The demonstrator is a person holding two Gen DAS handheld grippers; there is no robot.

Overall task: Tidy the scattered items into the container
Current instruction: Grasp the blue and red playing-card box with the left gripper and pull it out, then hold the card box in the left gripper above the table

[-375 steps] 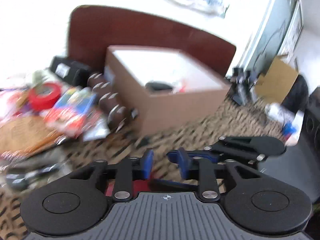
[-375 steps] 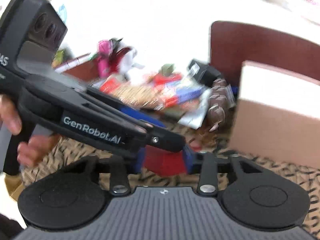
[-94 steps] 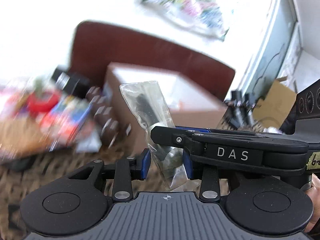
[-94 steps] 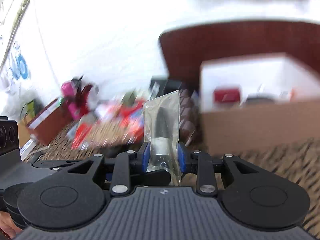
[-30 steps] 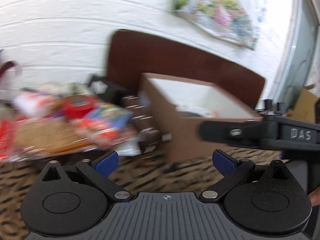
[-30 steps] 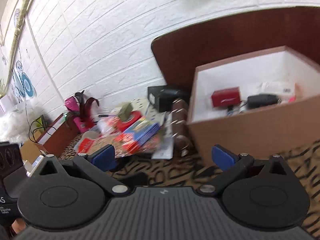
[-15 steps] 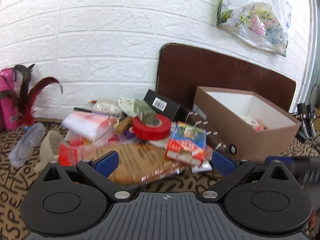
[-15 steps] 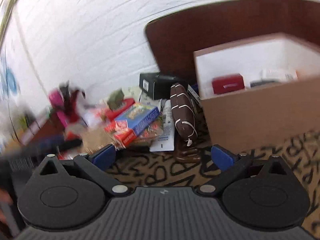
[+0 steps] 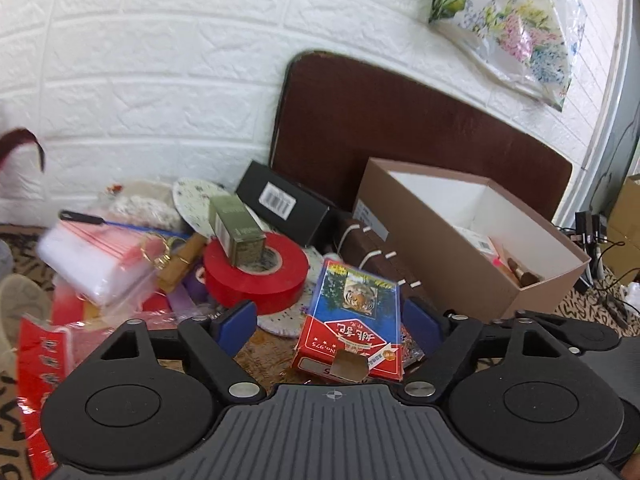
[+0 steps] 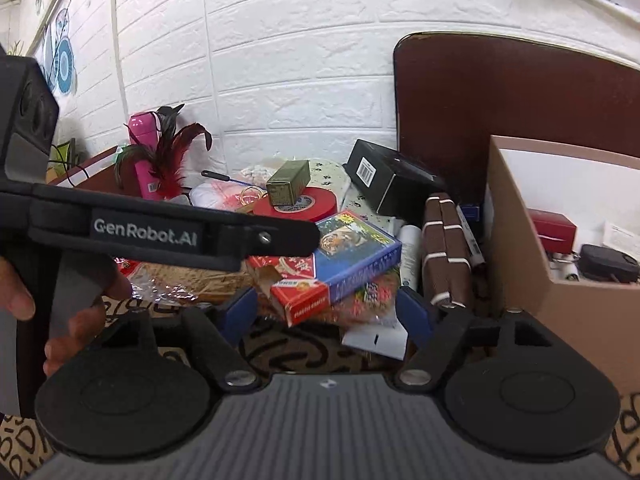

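Card box (image 9: pixel 352 320) between closing left claw (image 9: pixel 330 320) pads, untouched; red tape (image 9: pixel 256 276) behind; right claw (image 10: pixel 326 314) closing, empty

Bright, even daylight in both views, strongest at far right by the window frame (image 9: pixel 616 92). Soft shadows only. Strong fisheye bending of the brick wall (image 9: pixel 160 80), dark corners. Slight motion blur at left on the plastic bag (image 9: pixel 92 264); centre sharp.
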